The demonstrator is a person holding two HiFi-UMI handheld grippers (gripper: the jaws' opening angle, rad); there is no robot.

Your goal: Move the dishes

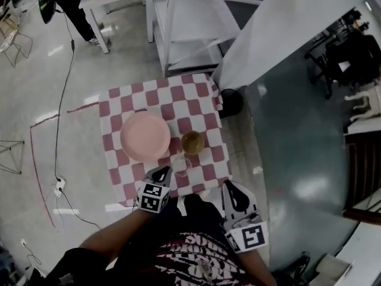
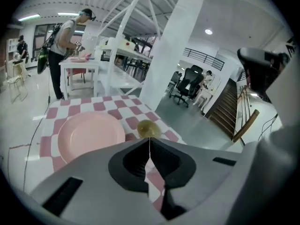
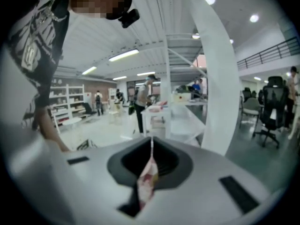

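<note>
A small table with a red-and-white checked cloth holds a pink plate, a yellow-green bowl and a clear glass near its front edge. My left gripper hovers at the front edge, just left of the glass, with its jaws shut and nothing in them. Its own view looks over the pink plate and the bowl. My right gripper is off the table's front right corner, also shut and holding nothing. In the right gripper view only the shut jaws and the far room show.
A white shelf rack and a slanting white pillar stand behind the table. A white side table with a pink dish and a person are at the far left. A cable runs over the floor on the left.
</note>
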